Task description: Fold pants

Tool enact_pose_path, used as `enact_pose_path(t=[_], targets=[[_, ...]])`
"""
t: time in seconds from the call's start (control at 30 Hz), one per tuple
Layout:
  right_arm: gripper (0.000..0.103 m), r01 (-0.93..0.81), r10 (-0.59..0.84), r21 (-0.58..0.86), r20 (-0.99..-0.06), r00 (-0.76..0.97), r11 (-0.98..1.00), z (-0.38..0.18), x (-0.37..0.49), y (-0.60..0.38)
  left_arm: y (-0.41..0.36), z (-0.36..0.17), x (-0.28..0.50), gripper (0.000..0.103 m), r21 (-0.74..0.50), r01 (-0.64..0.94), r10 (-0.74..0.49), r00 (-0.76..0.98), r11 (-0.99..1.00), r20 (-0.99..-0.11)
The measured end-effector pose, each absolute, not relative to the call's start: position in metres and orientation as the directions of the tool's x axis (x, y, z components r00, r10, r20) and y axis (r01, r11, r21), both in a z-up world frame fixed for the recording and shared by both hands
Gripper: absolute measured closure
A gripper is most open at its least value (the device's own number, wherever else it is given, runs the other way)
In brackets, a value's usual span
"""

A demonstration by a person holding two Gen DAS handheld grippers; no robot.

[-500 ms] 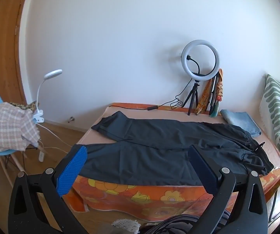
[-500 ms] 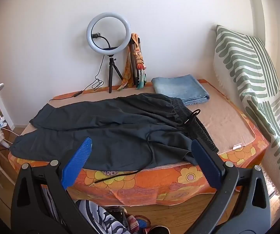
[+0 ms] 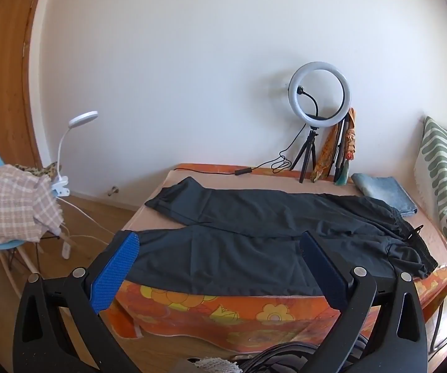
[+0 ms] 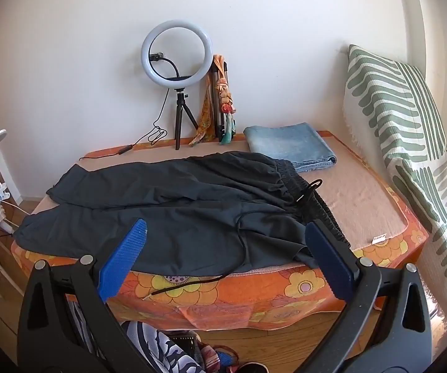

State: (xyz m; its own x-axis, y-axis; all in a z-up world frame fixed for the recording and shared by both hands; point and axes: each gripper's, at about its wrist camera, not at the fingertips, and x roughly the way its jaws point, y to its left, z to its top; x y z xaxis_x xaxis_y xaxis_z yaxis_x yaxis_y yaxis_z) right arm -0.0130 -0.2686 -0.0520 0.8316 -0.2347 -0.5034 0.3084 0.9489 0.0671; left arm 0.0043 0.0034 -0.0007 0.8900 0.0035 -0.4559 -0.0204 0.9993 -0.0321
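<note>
Nearest to me, my left gripper (image 3: 220,242) hangs in front of the table edge with its blue pads spread wide and nothing between them. My right gripper (image 4: 223,233) is the same: jaws fully apart, holding nothing, short of the cloth.

Just past both tools, the black pants (image 3: 270,233) lie spread flat on the table (image 4: 375,195), which is covered in an orange flowered cloth (image 4: 254,289). The waistband (image 4: 319,205) sits toward my right, the two legs run out to my left, and the near leg reaches the table's front edge. A loose drawstring (image 4: 192,286) trails off the front over the flowered cloth.

I judge that folding has not begun; this is the approach before the first grasp. The next move calls for bringing each gripper down onto the near edge, my right near the waistband and my left near the near leg's cuff (image 3: 120,242), pinching only that layer, then carrying it over the far leg. The dangling string could snag.

Further back, folded blue jeans (image 4: 288,146) rest beside the waistband, apart from it. At the wall stand a ring light on a tripod (image 4: 176,62) and a striped cushion (image 4: 403,118).
</note>
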Motion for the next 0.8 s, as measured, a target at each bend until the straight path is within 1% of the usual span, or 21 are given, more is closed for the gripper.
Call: enact_pose_path(t=[0.8], targets=[[0.0, 0.305, -0.235, 0.066, -0.491, 0.839, 0.95, -0.0501, -0.0188, -0.2667, -0.0017, 0.0033, 0.0006, 0.0, -0.03, -0.009, -0.006, 0.891, 1.0, -0.455]])
